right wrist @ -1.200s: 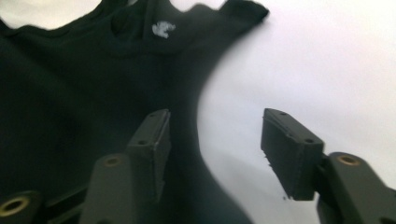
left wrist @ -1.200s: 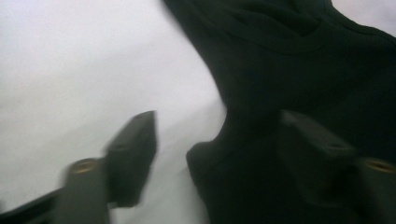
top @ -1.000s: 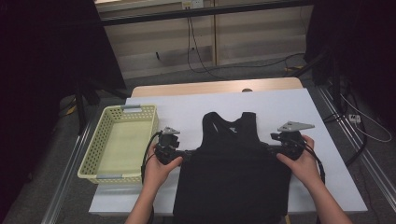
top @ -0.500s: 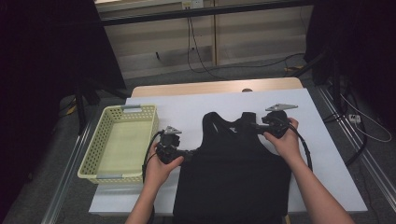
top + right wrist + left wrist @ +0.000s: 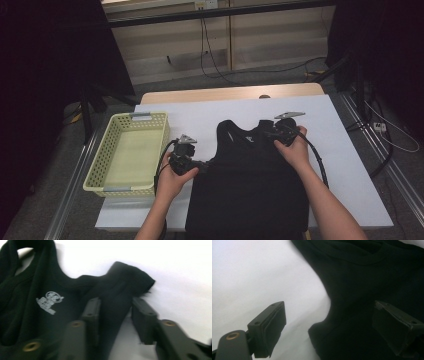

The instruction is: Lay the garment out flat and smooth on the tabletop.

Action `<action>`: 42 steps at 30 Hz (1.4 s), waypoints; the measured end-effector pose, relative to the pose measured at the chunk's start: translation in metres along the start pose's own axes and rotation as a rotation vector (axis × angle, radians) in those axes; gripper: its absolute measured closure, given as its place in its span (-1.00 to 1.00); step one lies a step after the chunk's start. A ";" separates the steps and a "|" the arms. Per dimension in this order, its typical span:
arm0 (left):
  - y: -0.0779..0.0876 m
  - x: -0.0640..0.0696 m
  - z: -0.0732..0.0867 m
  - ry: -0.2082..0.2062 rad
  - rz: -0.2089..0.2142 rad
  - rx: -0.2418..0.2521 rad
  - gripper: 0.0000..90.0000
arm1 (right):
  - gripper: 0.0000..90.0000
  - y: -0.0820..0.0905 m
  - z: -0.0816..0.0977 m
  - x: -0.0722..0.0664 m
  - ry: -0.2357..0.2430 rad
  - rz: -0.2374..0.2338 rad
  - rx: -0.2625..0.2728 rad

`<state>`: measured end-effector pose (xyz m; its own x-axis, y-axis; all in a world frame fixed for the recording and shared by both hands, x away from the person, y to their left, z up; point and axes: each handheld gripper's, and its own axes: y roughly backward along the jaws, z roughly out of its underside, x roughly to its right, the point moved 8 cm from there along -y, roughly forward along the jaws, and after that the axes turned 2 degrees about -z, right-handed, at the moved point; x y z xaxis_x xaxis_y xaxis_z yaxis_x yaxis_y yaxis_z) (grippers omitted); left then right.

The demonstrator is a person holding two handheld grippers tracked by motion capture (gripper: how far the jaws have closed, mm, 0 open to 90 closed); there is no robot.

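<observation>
A black sleeveless top (image 5: 250, 185) lies flat on the white table (image 5: 350, 165), neck toward the far side. My left gripper (image 5: 202, 164) sits at the top's left armhole with its jaws wide open; in the left gripper view (image 5: 329, 325) the armhole edge of the top (image 5: 367, 277) lies between them, untouched. My right gripper (image 5: 270, 134) is at the right shoulder strap. In the right gripper view (image 5: 116, 315) the strap (image 5: 125, 287) runs between the jaws, which have just been closing, a sliver of table still showing beside it. A small grey logo (image 5: 48, 301) marks the neck.
A pale yellow plastic basket (image 5: 99, 155) stands on the table's left end, close to my left hand. Cables trail from both grippers. Beyond the table are a wooden edge, floor cables and dark stands.
My right hand has moved from the top's right side up and inward to the right shoulder strap, and its jaws have narrowed around it. The left hand has stayed in place.
</observation>
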<state>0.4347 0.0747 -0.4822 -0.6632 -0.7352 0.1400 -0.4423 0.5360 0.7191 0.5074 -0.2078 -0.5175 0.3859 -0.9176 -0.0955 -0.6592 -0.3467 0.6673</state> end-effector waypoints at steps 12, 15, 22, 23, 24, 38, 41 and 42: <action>0.004 0.001 -0.001 -0.002 -0.004 0.010 -0.71 | 0.90 0.007 -0.005 0.003 -0.024 -0.045 0.039; 0.005 0.000 -0.002 -0.001 -0.003 0.010 -0.71 | 0.90 0.019 -0.017 0.014 -0.015 -0.004 0.116; 0.004 -0.001 -0.002 0.001 -0.007 0.012 -0.71 | 0.52 0.020 -0.012 0.045 -0.036 0.109 0.092; 0.004 0.000 -0.002 0.003 -0.004 0.013 -0.71 | 0.48 0.021 -0.011 0.045 -0.036 0.112 0.088; 0.004 0.000 -0.002 0.004 -0.004 0.015 -0.71 | 0.48 0.021 -0.011 0.046 -0.036 0.113 0.087; 0.008 -0.003 -0.003 0.002 -0.017 0.022 -0.72 | -0.05 0.029 -0.020 -0.020 0.054 -0.072 0.066; 0.009 -0.003 -0.003 0.005 -0.013 0.015 -0.72 | -0.12 0.025 -0.020 -0.033 0.080 -0.096 0.066; 0.008 -0.004 -0.002 0.005 -0.020 0.019 -0.72 | -0.10 0.024 -0.019 -0.037 0.088 -0.111 0.064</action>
<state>0.4350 0.0805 -0.4753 -0.6514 -0.7477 0.1291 -0.4669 0.5291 0.7085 0.4896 -0.1780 -0.4839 0.5123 -0.8531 -0.0990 -0.6482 -0.4597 0.6071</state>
